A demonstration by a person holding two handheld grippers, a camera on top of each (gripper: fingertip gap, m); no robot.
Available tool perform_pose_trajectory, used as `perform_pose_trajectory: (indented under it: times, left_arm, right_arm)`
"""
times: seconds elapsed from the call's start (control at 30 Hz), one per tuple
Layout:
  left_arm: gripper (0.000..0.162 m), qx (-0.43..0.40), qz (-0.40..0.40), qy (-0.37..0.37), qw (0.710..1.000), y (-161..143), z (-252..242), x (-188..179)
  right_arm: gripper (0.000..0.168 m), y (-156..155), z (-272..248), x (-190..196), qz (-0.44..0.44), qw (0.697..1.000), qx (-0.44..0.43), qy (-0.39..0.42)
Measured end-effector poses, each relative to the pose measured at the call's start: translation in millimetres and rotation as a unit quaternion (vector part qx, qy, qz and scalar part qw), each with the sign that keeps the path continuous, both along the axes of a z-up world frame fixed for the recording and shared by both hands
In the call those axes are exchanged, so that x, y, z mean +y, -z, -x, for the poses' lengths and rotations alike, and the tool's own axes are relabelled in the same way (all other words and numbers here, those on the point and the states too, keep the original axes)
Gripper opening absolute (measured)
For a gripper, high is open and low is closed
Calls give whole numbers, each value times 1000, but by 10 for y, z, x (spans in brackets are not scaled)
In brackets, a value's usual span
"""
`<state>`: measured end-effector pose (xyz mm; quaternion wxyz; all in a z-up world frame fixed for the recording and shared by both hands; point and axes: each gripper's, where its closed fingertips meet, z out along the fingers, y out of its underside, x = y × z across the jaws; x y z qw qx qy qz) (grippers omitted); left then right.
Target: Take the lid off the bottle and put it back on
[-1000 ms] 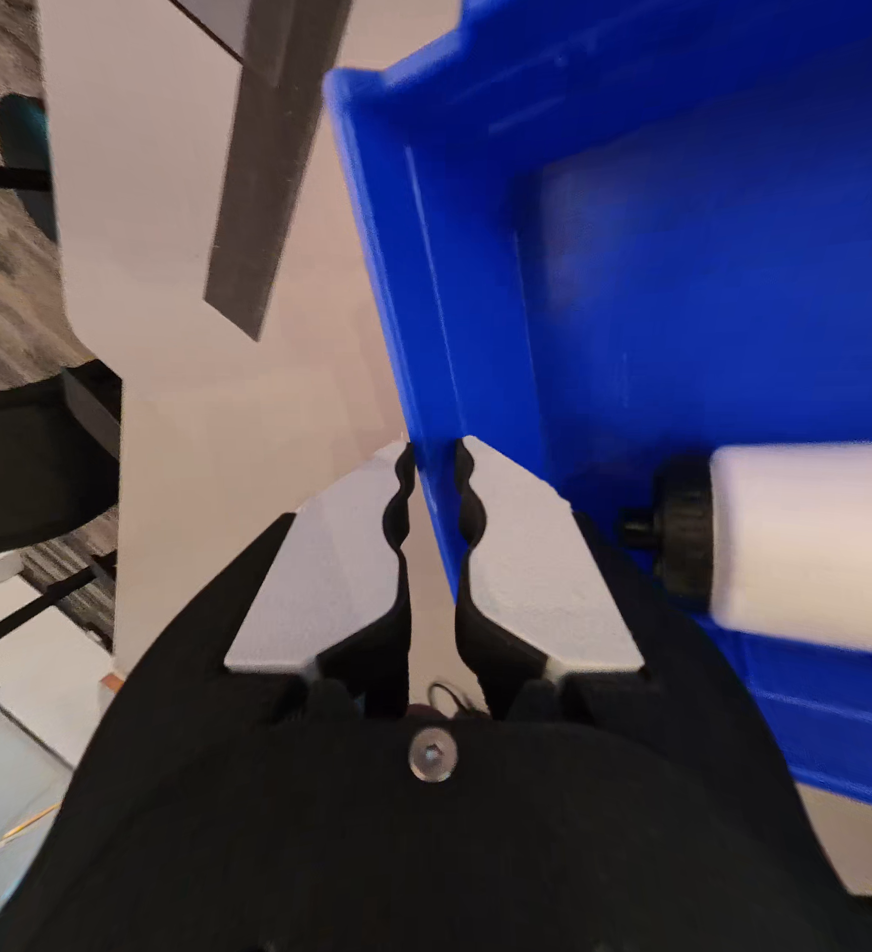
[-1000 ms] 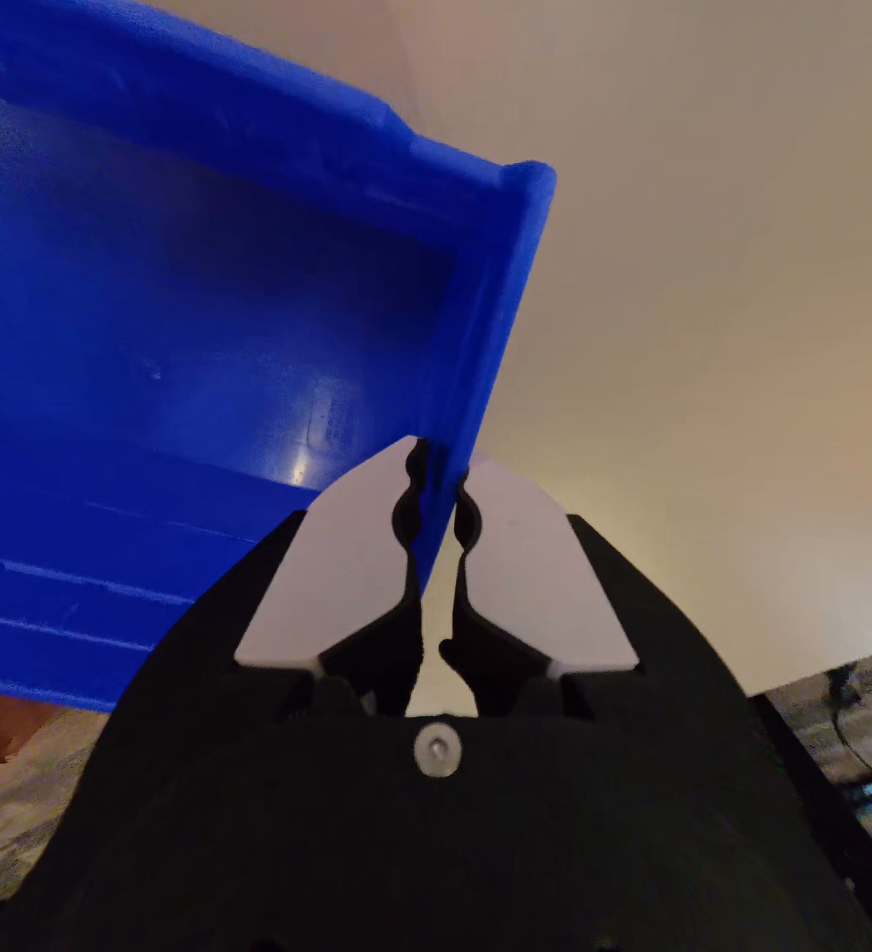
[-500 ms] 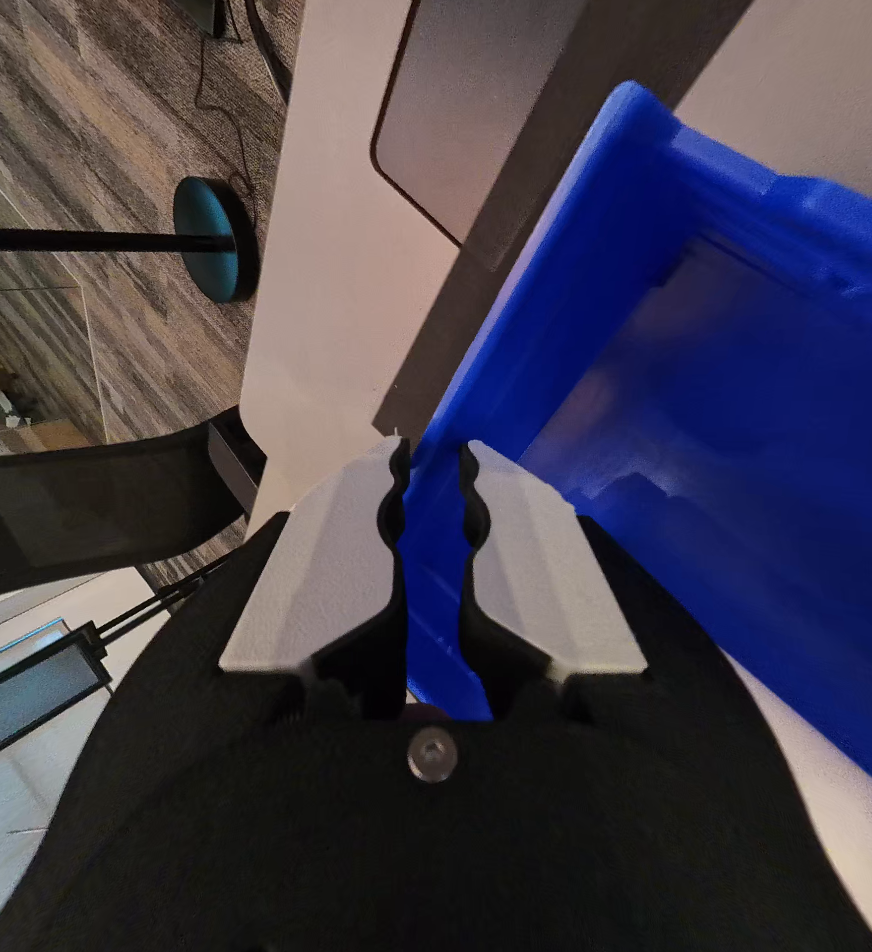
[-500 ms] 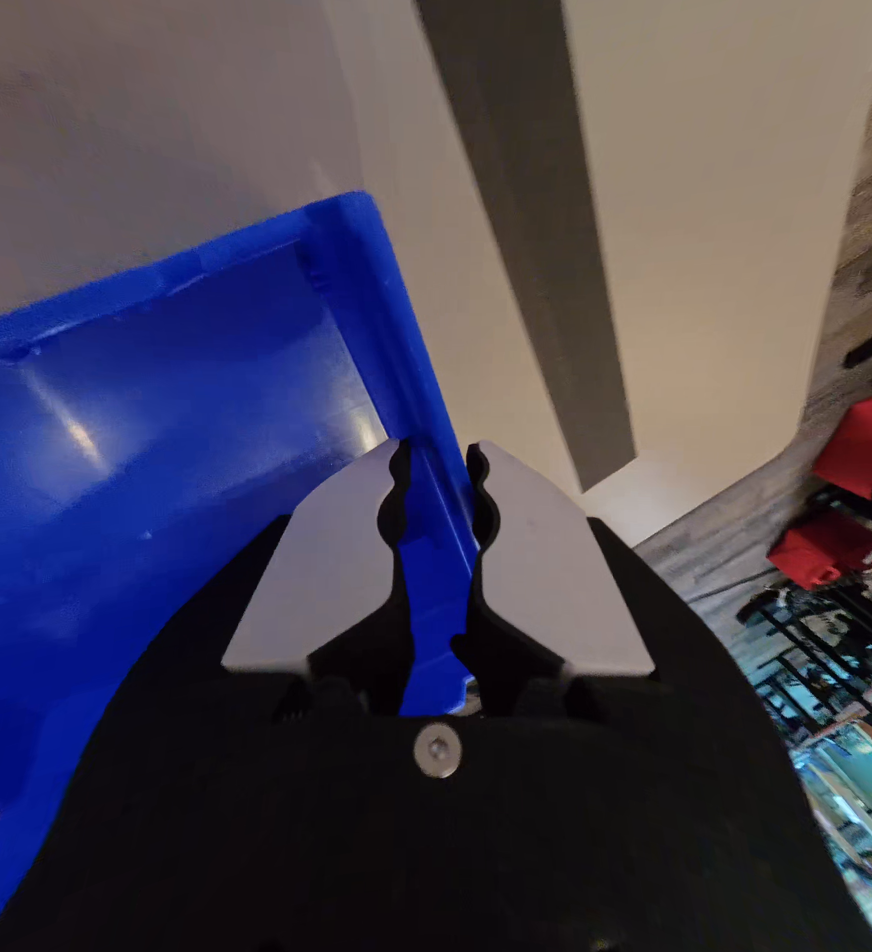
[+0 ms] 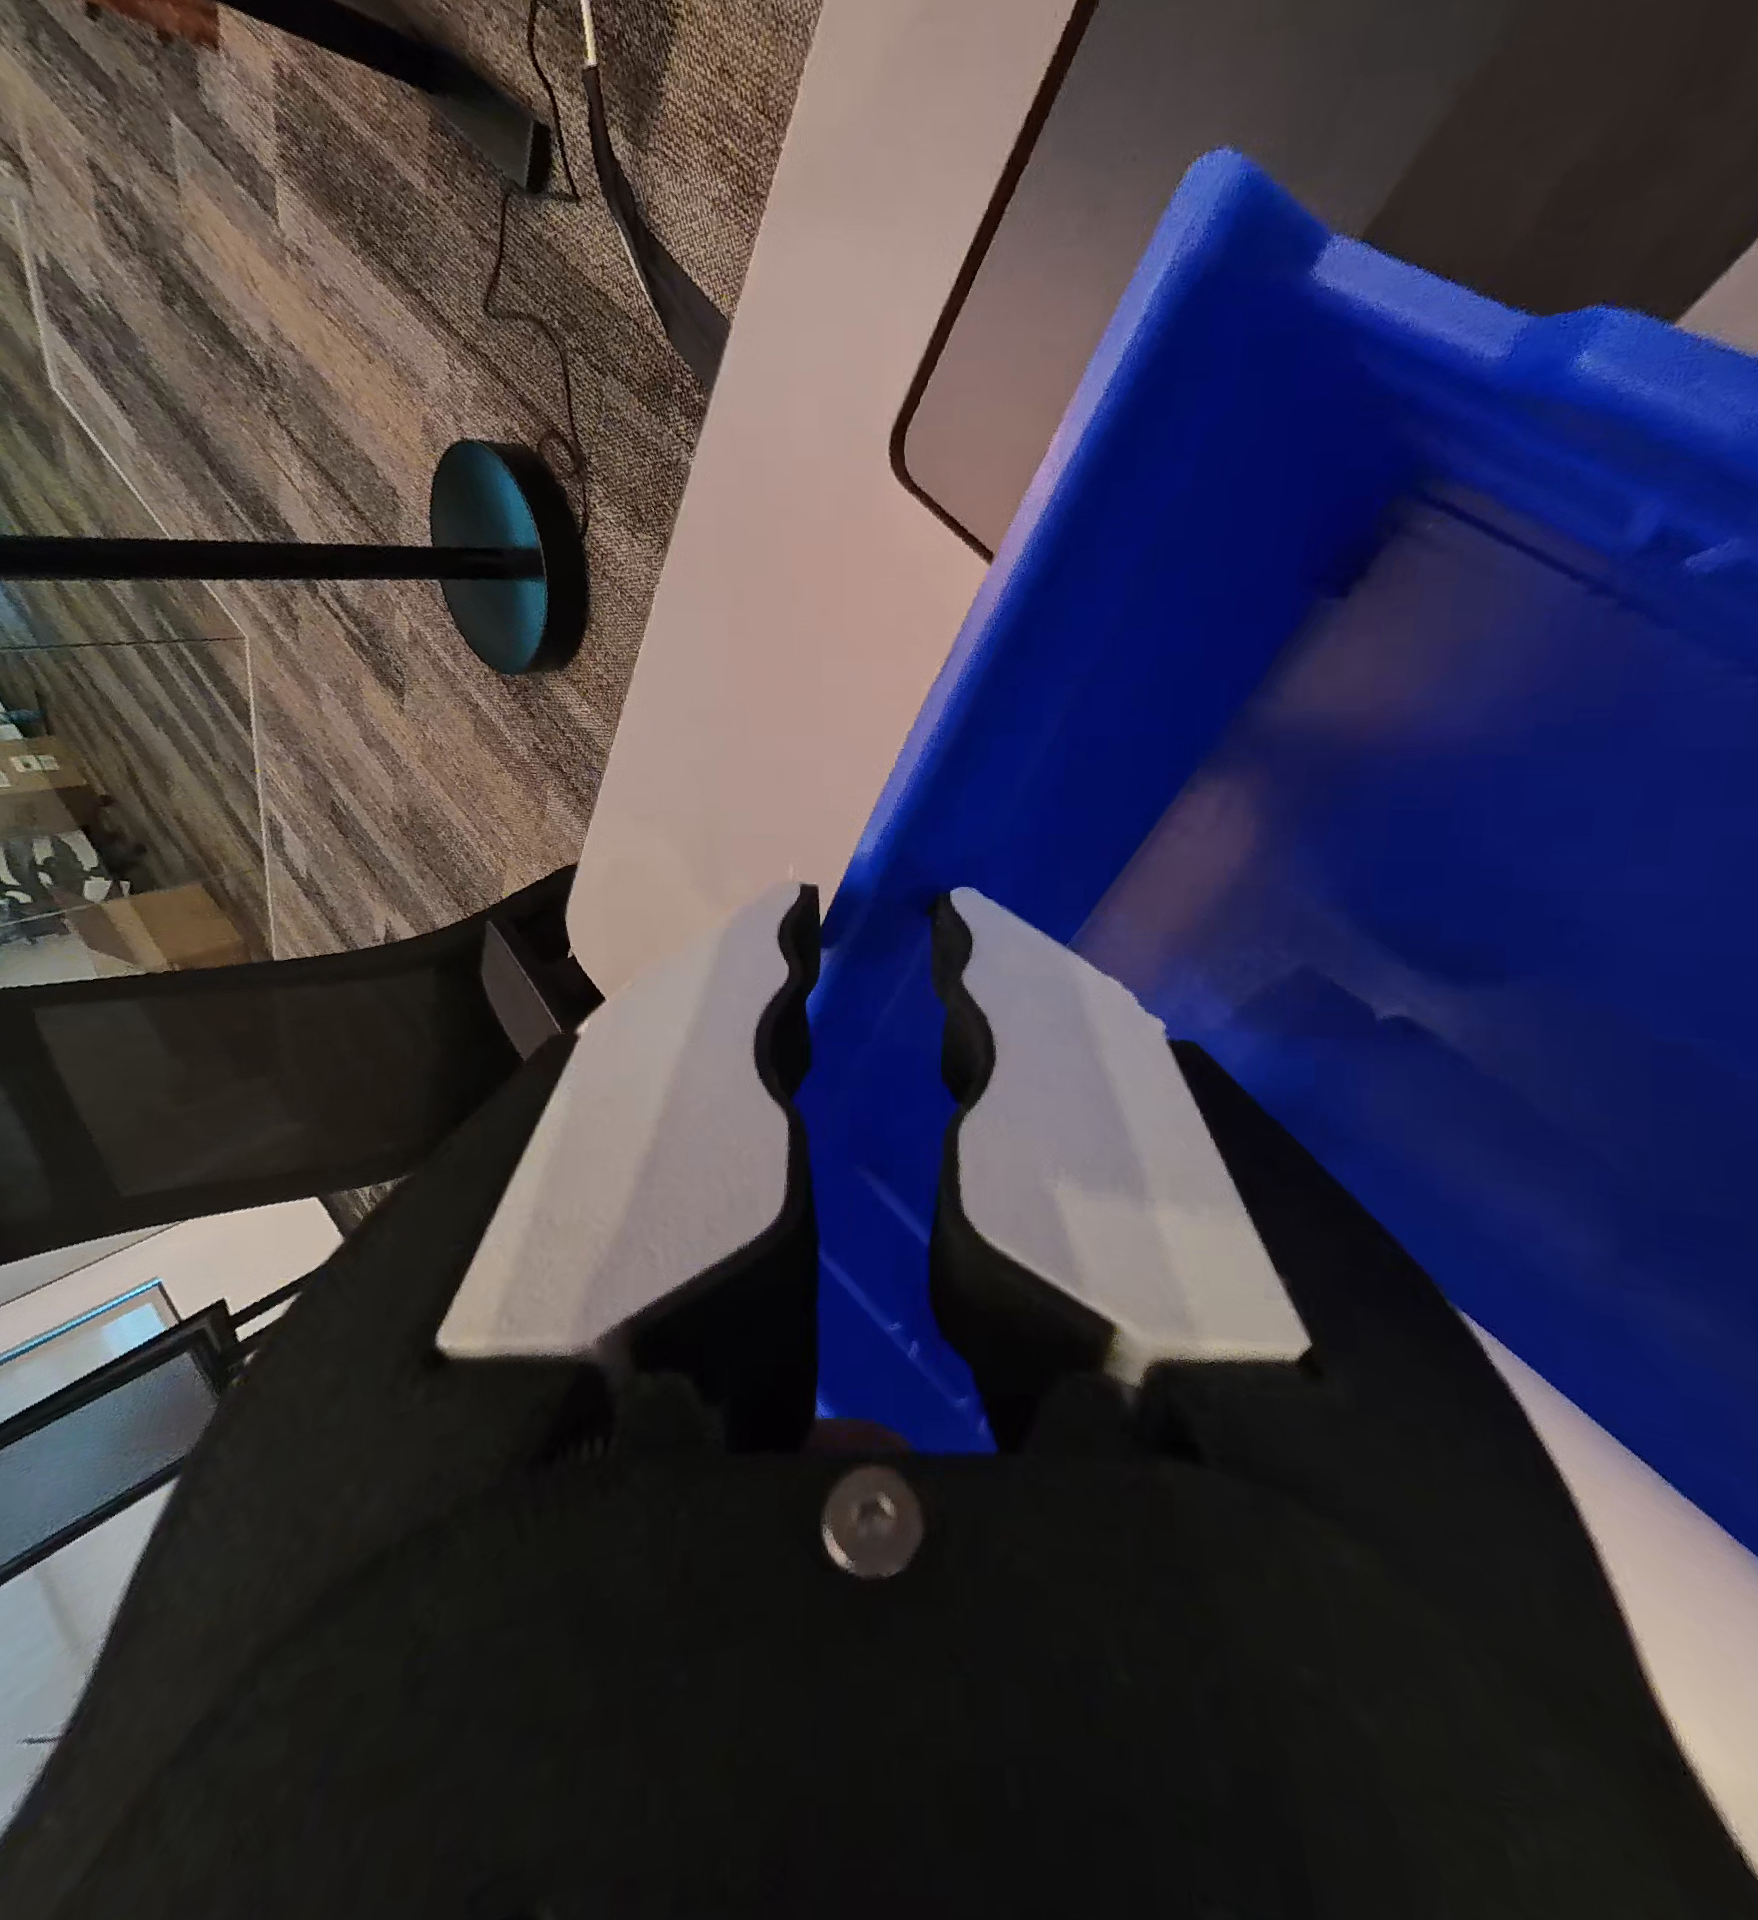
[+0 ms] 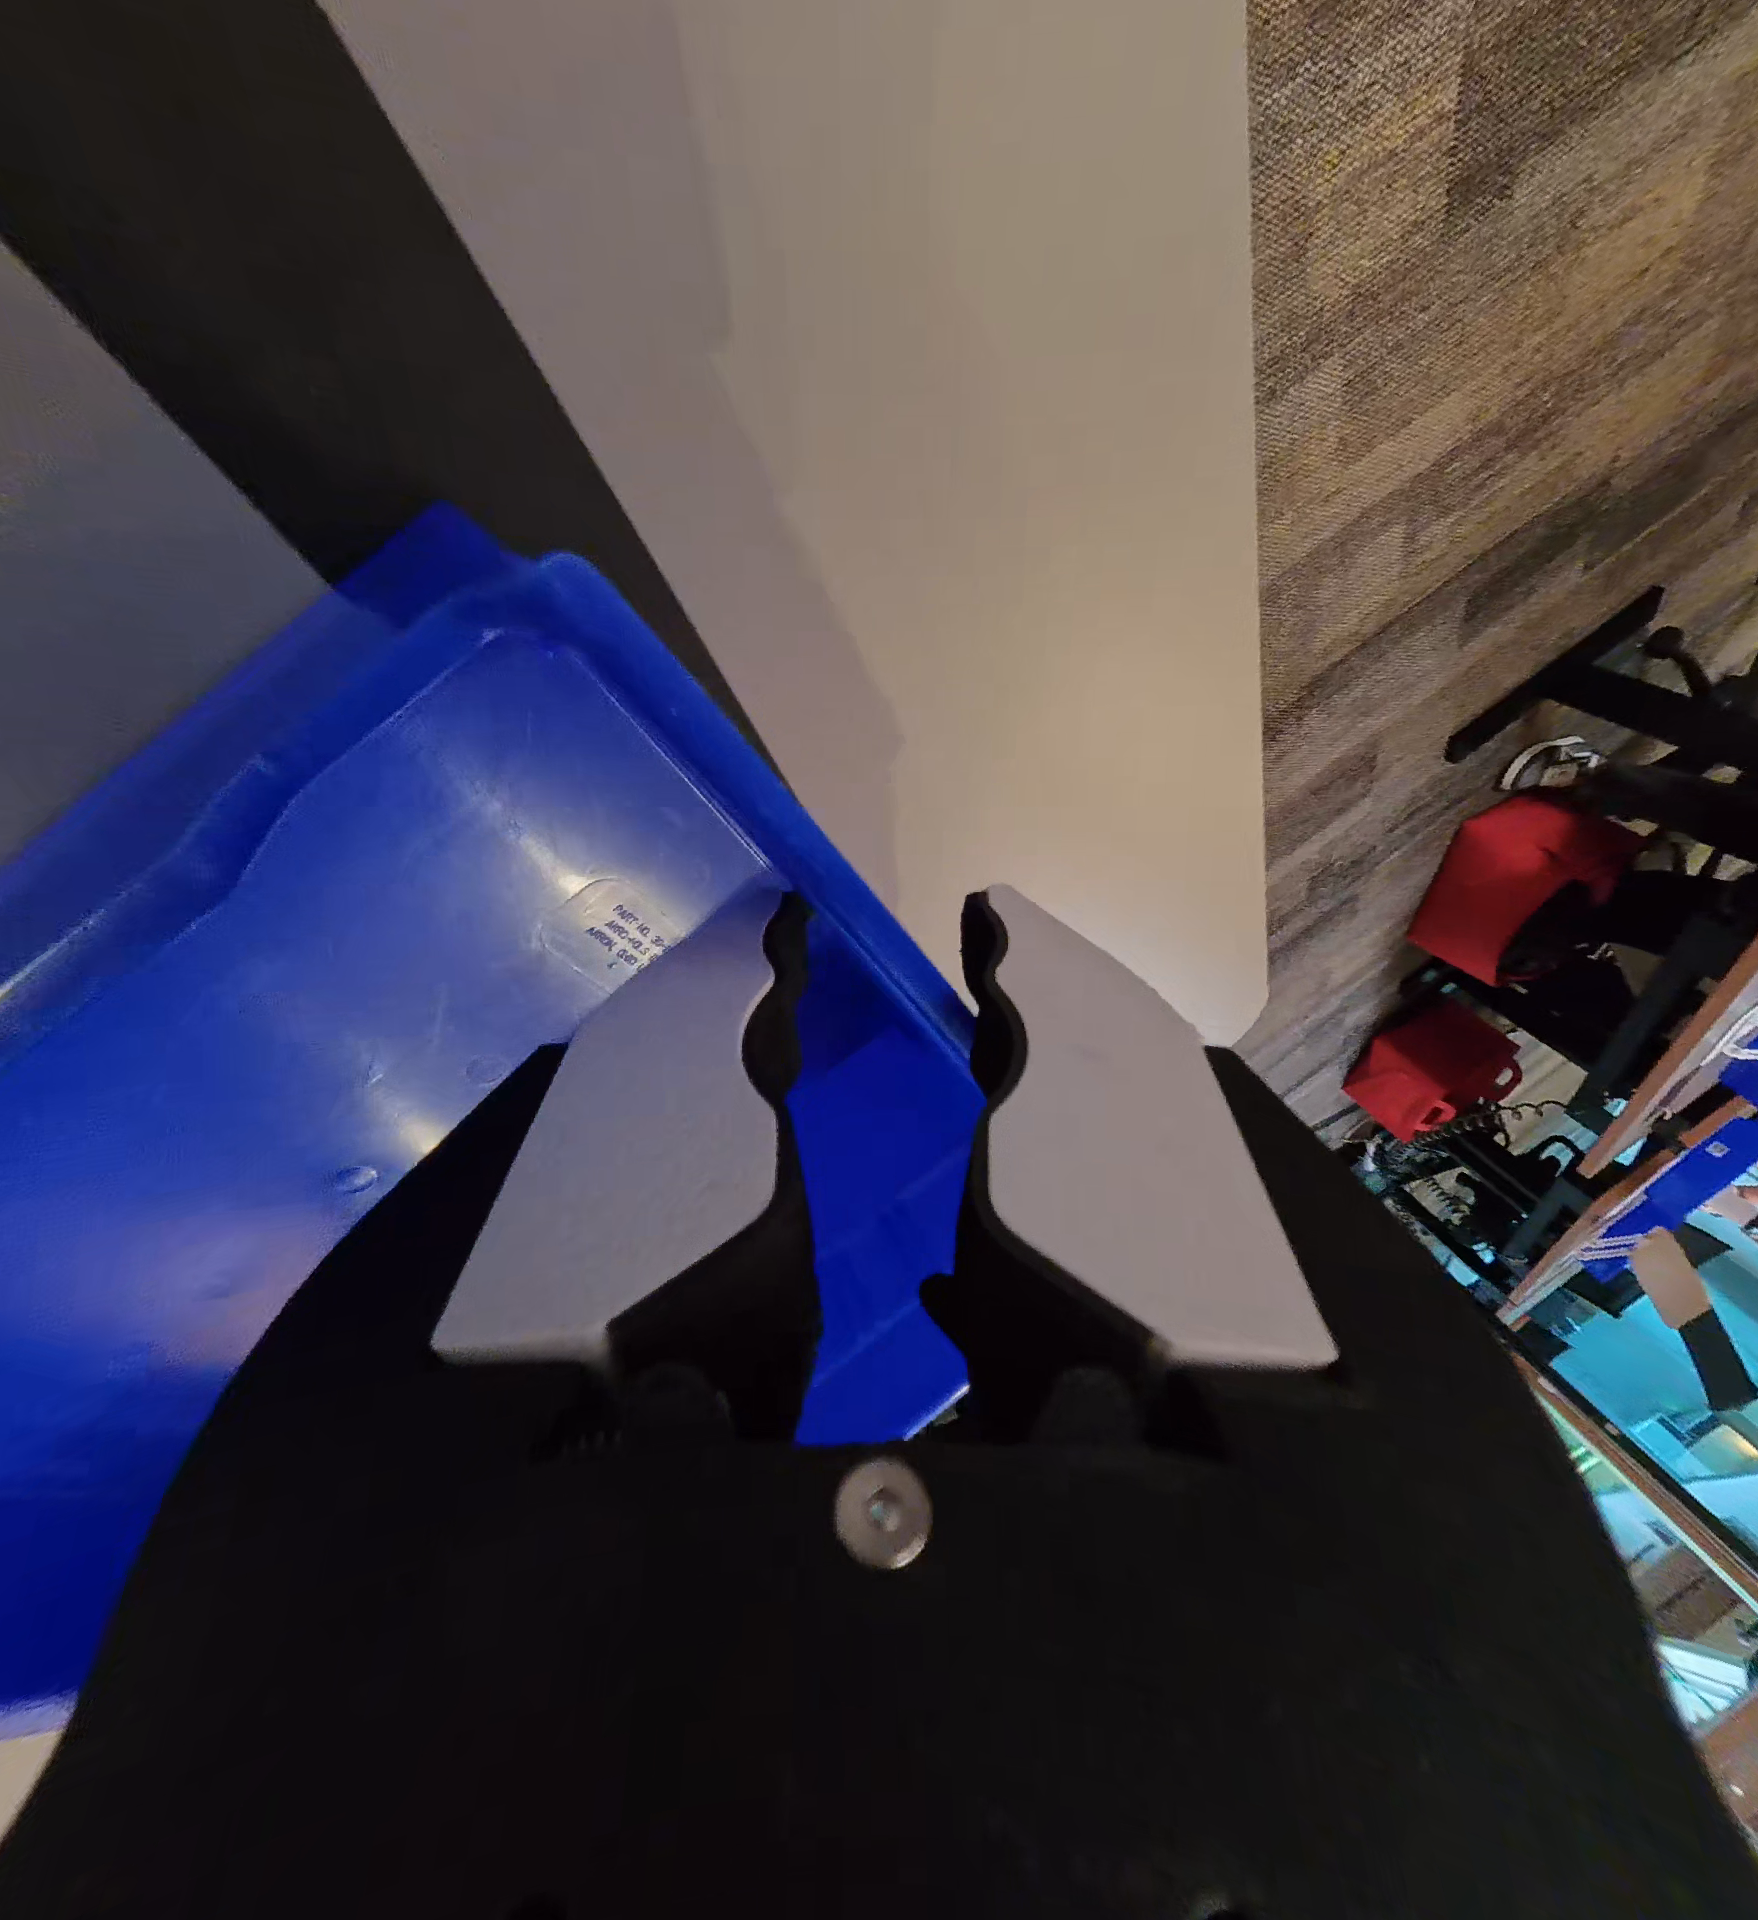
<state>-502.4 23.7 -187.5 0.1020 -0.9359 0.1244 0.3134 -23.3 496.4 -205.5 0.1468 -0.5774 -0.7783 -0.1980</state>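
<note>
Oddly, we see no bottle or lid in either view: our left gripper (image 5: 870, 914) pinches a wall of the blue bin (image 5: 1477, 831), while our right gripper (image 6: 880, 914) has its fingers spread around the opposite wall. We judge the bin stiff, light plastic, best held by its rims.

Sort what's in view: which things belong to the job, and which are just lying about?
Job in hand:
- left tool, closed on a blue bin wall
- right tool, open astride the opposite wall
- bottle and lid: not in view

Lying about:
- black chair
- round-based stand
- red bags
- white table
</note>
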Motion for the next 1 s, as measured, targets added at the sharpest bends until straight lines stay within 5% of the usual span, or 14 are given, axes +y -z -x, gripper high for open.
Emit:
perform_pose_trajectory:
  times: [0.87,1.0]
  left_arm:
    - [22,-8,-15,-4,1000,5,157,253]
    - [22,43,-34,-10,998,-21,292,284]
  right_arm:
    - [33,26,153,218,-22,999,15,29]
    - [34,28,162,230,-26,999,15,31]
